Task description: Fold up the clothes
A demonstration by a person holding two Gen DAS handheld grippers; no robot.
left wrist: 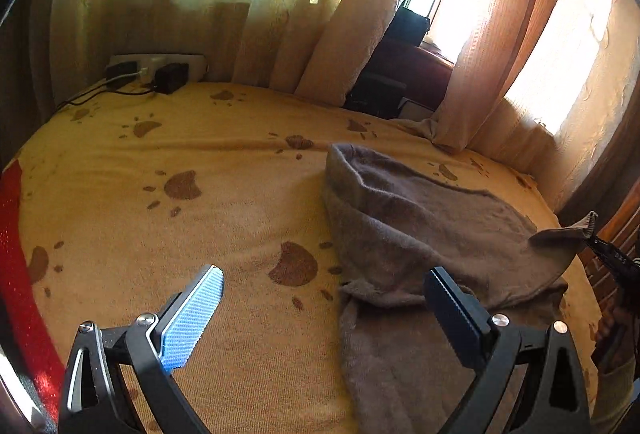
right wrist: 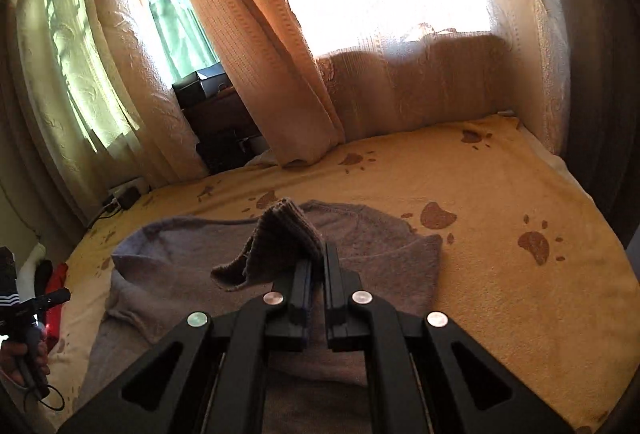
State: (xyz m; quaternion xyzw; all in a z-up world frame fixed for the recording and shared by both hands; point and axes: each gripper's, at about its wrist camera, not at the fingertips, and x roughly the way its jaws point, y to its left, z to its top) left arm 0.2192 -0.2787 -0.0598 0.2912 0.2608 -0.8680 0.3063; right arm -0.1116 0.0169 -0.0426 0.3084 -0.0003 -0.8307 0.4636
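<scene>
Grey sweater (right wrist: 192,266), mid-bed; right gripper (right wrist: 316,254) pinching its ribbed cuff (right wrist: 280,230) at twelve o'clock; left gripper (left wrist: 324,298) spread, empty. Advice: lay sleeve flat across body, smoothing wrinkles

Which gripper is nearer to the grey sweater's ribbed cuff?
Right. The right gripper is shut on the ribbed cuff, lifting it above the grey sweater. The left gripper is open, apart from the cuff, at the sweater's other edge.
</scene>
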